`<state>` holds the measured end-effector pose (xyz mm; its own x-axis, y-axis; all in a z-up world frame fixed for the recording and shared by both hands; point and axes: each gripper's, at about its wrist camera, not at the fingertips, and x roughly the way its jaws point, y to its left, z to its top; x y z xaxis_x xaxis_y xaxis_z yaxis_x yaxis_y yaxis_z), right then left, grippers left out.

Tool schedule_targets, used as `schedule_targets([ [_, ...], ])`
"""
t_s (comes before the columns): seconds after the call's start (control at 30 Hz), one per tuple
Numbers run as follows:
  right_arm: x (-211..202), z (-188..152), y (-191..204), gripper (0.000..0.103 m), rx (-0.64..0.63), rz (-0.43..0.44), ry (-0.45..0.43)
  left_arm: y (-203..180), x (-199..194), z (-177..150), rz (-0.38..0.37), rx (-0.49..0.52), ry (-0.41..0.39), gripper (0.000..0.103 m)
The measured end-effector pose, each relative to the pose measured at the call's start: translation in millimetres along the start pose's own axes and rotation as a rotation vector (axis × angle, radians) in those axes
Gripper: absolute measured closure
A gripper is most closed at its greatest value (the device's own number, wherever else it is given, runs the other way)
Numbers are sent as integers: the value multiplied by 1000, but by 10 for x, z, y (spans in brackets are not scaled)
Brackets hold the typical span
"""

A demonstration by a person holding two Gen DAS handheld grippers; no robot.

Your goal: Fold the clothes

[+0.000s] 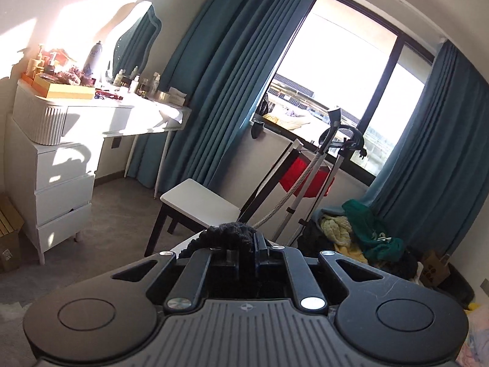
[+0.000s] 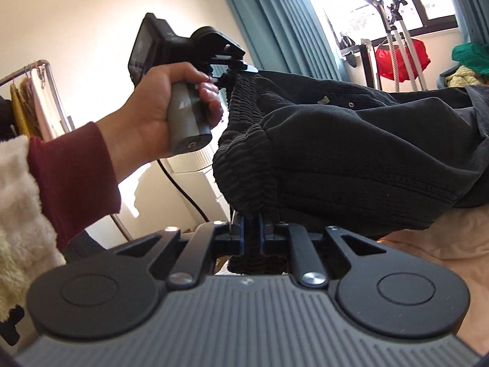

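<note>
Teal curtains flank a bright window at the far side of the room. To the left of them stands a white desk with drawers under its left end; bottles, boxes and a mirror crowd its left and back edges. A white stool sits on the grey floor off the desk's right corner, and a steamer stand with a red cloth rises beside it, below the window. At the foot of the right-hand curtain lies a heap of green and yellow clothes.

The task's thing, black trousers, is lifted off the peach bedding seen at the lower right of the right wrist view. The garment hangs in a bulky fold, its ribbed waistband stretched between the two tools.

The right tongs are pressed together, pinching the lower end of the waistband. The left tongs are likewise squeezed together on the band's other end; in the left wrist view a bunch of the dark ribbed cloth stands up between the fingers. The left hand, in a dark red sleeve, grips that tool's grey handle up and to the left of the trousers.
</note>
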<state>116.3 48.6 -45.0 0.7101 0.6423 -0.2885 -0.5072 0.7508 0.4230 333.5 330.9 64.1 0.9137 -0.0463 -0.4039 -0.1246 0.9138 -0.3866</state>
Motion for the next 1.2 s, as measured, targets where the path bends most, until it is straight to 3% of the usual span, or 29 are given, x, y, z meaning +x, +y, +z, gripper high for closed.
schedule_targets([
  [0.13,549,-247,-172,90,60,-20,139,370,349,-345,131,41,94,93],
  [0.2,657,-311,-298,90,120,-25,162,526,397,-461,141,20,122,91],
  [0.27,671,-306,-335,88,153,-19,159,642,411,-537,151,12,143,84],
  [0.37,653,-282,-295,83,141,-11,165,657,283,-514,169,43,139,63],
  [0.43,618,-265,-279,72,139,21,182,636,157,-475,179,68,125,35],
  [0.5,568,-241,-250,48,129,31,193,517,-64,-453,187,116,93,13],
  [0.53,509,-224,-224,26,120,26,184,444,-175,-455,199,144,75,8],
  [0.57,438,-204,-197,14,110,23,171,373,-298,-460,226,182,55,7],
  [0.73,27,-80,-74,15,24,7,145,-160,-1017,-545,200,333,-16,4],
  [0.9,-568,166,-148,15,-54,-85,73,-734,-1750,-838,104,353,-63,4],
  [1.07,-1222,427,-423,15,-145,-205,-4,-1220,-2354,-1375,18,366,-98,3],
  [1.2,-1734,519,-751,15,-198,-296,-35,-1537,-2580,-1900,-37,387,-110,3],
])
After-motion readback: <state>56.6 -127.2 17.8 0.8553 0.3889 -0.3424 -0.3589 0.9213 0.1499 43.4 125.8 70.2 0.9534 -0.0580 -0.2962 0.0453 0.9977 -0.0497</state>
